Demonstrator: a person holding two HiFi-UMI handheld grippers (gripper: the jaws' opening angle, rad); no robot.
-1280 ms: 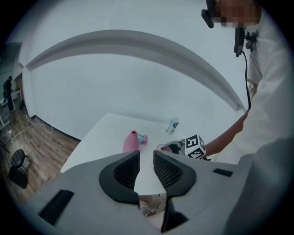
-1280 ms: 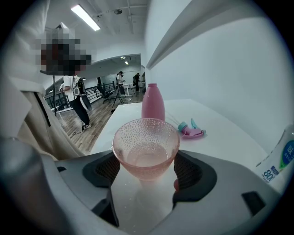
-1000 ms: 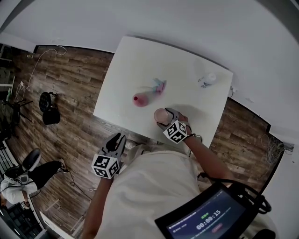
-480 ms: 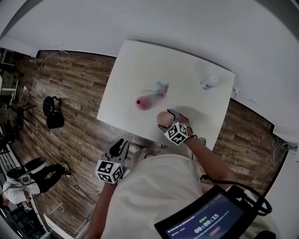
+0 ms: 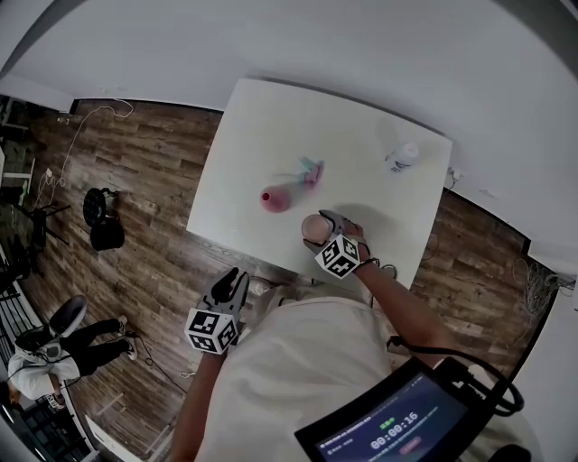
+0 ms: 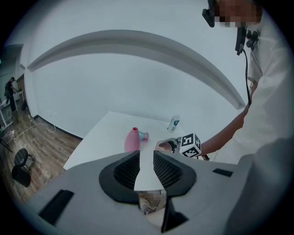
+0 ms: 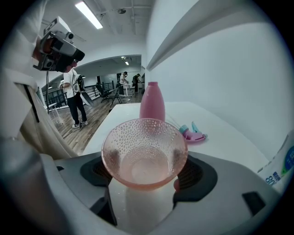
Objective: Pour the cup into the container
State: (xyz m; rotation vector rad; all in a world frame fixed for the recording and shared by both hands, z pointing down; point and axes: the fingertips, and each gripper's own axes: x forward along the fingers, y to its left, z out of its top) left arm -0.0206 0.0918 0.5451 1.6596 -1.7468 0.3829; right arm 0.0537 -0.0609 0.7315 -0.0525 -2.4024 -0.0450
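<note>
Two tools: my left tool (image 6: 146, 157), low in frame off the white counter's (image 5: 271, 135) near edge, stands slightly open and empty. My right tool's (image 7: 144, 173) jaws have just been opening, and one dimpled pink glass cup (image 7: 144, 147) stands between them at centre frame. Beyond it are one smooth pink bottle-shaped container (image 7: 152, 103), one small pink dish (image 7: 194, 135), and one white plastic bottle (image 5: 403, 156) at upper right.

**Open-plan indoor studio or lab.** A white table (image 5: 262, 144) stands on wood-plank floor (image 5: 153, 262) against a plain white wall (image 5: 379, 54), with a black chair (image 5: 97, 217) at its nine o'clock. Ceiling strip lights (image 7: 89, 13) and standing people (image 7: 76, 98) occupy the hall beyond.
</note>
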